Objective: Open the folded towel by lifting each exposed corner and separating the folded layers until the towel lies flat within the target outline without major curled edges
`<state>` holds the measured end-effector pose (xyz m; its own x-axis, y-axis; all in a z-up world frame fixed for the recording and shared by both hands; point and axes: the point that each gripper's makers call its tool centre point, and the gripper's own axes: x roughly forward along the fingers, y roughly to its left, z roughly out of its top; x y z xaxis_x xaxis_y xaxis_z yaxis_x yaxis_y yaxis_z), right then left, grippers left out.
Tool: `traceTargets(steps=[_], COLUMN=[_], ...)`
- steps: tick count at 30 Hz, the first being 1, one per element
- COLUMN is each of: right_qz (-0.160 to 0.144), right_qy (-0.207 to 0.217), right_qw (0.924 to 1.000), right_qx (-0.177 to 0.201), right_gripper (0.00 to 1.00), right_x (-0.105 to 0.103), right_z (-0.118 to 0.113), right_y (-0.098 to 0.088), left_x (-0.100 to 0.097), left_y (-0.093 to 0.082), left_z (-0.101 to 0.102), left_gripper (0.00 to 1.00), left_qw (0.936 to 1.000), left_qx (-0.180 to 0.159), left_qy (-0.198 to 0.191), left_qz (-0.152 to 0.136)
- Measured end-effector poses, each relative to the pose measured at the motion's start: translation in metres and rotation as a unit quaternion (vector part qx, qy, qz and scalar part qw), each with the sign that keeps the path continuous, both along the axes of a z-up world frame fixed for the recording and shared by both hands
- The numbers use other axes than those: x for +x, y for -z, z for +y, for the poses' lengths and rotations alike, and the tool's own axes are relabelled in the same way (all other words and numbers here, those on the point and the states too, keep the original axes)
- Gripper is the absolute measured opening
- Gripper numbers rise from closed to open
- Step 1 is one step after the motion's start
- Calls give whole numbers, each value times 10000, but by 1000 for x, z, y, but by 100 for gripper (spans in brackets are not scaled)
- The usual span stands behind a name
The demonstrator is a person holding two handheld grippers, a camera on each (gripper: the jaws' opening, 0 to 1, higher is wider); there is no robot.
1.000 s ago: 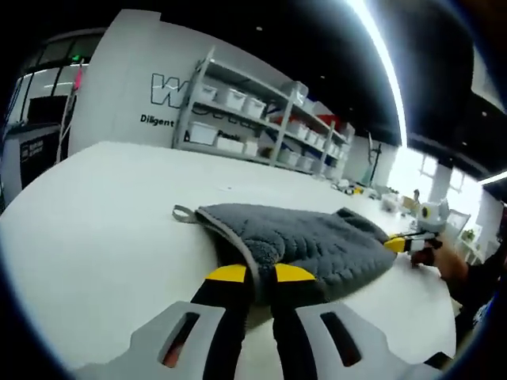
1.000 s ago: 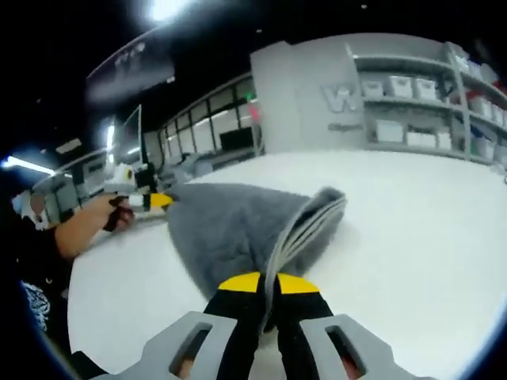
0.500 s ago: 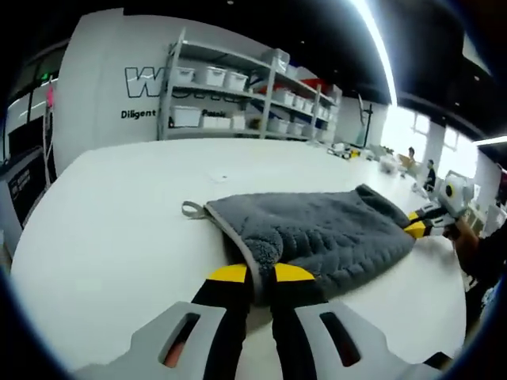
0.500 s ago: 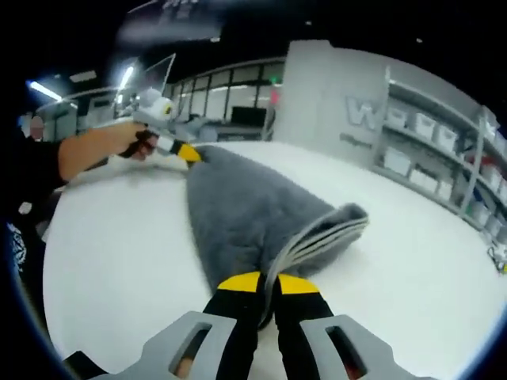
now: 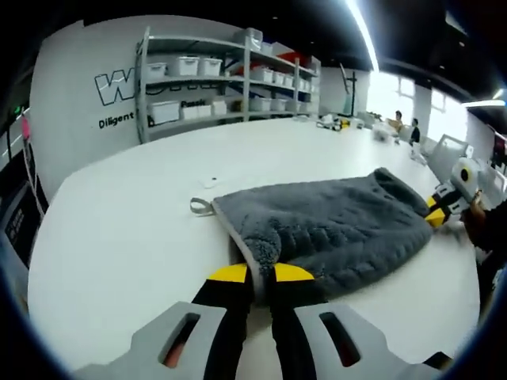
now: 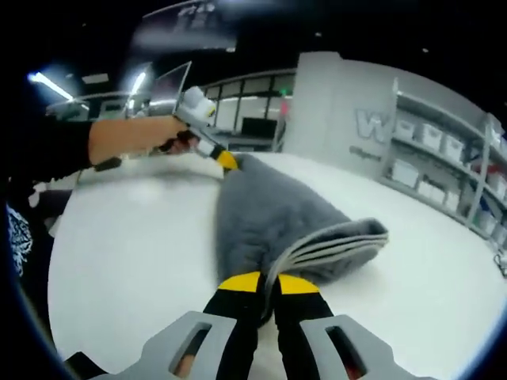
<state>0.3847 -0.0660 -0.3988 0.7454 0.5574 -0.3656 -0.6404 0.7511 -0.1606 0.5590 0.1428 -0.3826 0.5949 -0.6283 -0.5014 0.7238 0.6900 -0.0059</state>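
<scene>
Towel (image 5: 333, 229) corners hidden between both tongs' jaws; wall lettering (image 5: 119, 83) cut off behind shelving (image 5: 222, 79)

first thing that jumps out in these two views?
The grey towel, stretched across the white table between the two grippers. The left gripper is shut on the near edge with its pale trim, and the right gripper is shut on the opposite end, where several folded layers fan out beside its jaws. Behind, shelving with white bins stands against the wall.
</scene>
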Motion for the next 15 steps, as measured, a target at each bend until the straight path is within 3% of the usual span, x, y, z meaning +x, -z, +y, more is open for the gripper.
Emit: traceTargets(steps=[15], right_qz=[36], right_qy=[-130], right_qw=[9999], right_qx=[74], right_gripper=[2], right_x=[-15], right_z=[15], right_y=[-2], left_x=[19], left_y=[2], left_z=[-20], left_gripper=[8], left_qw=[9991], left_qx=[358], left_qy=[218], left_qz=[-114])
